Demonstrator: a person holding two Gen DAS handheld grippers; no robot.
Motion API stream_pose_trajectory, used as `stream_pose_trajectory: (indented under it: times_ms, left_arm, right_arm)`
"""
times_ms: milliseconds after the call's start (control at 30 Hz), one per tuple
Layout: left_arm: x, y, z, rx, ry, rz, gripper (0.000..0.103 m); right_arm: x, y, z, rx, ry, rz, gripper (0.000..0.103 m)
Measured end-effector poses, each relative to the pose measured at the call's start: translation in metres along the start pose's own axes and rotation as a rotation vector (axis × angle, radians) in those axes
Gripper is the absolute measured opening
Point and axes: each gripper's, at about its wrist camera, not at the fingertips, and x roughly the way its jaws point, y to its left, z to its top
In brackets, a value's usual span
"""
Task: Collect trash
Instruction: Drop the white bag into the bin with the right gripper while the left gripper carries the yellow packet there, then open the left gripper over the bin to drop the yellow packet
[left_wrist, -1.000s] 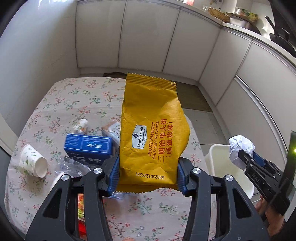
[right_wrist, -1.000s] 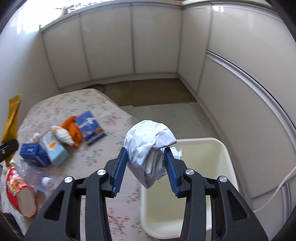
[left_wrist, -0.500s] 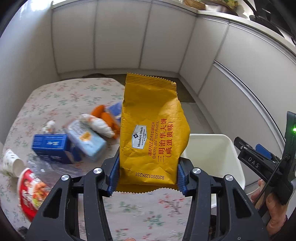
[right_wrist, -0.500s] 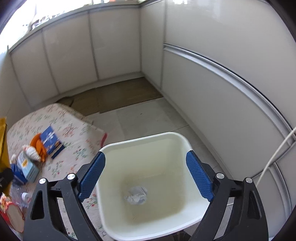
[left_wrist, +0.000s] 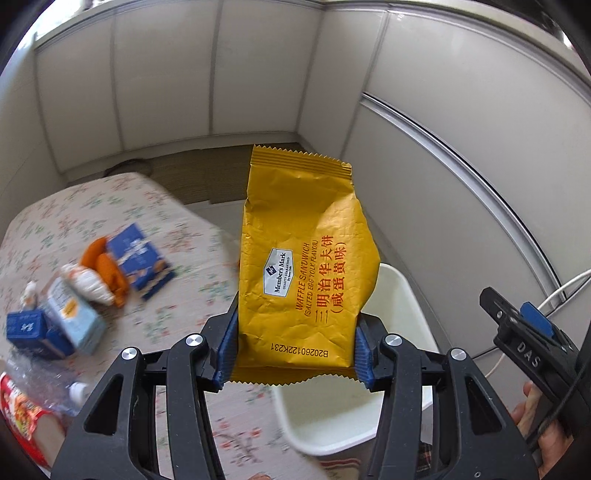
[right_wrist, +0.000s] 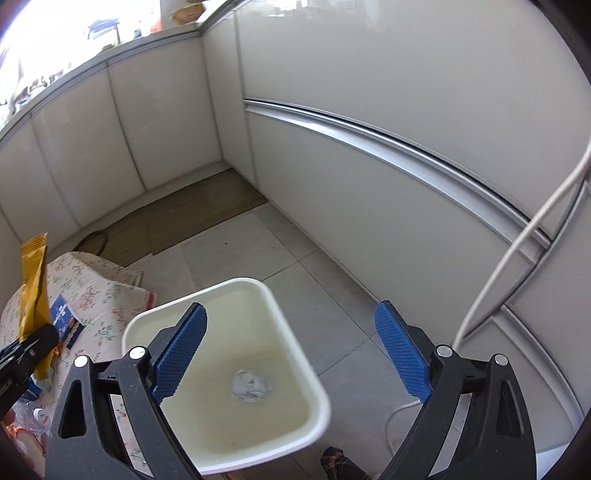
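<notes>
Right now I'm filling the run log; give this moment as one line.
left gripper: shut on yellow wrapper | right gripper: opening, nothing between | paper ball: in bin

White cabinets (right_wrist: 406, 74) fill most of my right view, top and right, and a silver rail (right_wrist: 369, 133) curves across them from the middle toward the right edge. A white cable (right_wrist: 517, 251) hangs down the right side, crossing the rail. Grey floor tiles (right_wrist: 258, 251) show at the centre, with a brown mat (right_wrist: 192, 214) above them, against the cabinet bases. Far upper left, a cluttered worktop (right_wrist: 92, 33) tops the cabinets; its things are too small to tell. The counter (left_wrist: 92, 214), under a floral cloth, takes the left of my left view. Bottom centre of the right view shows a plaid thing (right_wrist: 338, 461) I cannot identify.
</notes>
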Motion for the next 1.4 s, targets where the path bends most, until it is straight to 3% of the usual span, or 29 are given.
stream_pose_trajectory:
  times_ms: [167, 333, 600, 800, 1067, 1400]
  left_arm:
    - [0.019, -0.031, 0.004, 0.049, 0.025, -0.026, 0.05]
    - [0.029, -0.043, 0.003, 0.071, 0.049, -0.037, 0.06]
    - [0.015, -0.032, 0.003, 0.077, 0.012, 0.03, 0.071]
    - [-0.004, -0.007, 0.002, 0.042, -0.029, 0.086, 0.087]
    - [-0.028, 0.038, 0.0, -0.008, -0.058, 0.174, 0.091]
    - [-0.058, 0.108, -0.01, -0.081, -0.066, 0.303, 0.093]
  right_arm:
    - [0.0, -0.017, 0.0, 0.015, 0.002, -0.022, 0.09]
    - [0.0, -0.025, 0.0, 0.029, 0.007, -0.036, 0.09]
    - [-0.001, -0.014, 0.0, 0.005, 0.001, -0.039, 0.091]
    - [-0.003, 0.007, -0.001, -0.031, -0.005, -0.033, 0.092]
    - [-0.009, 0.048, -0.005, -0.098, -0.008, 0.015, 0.092]
    - [-0.024, 0.13, -0.018, -0.228, -0.029, 0.108, 0.092]
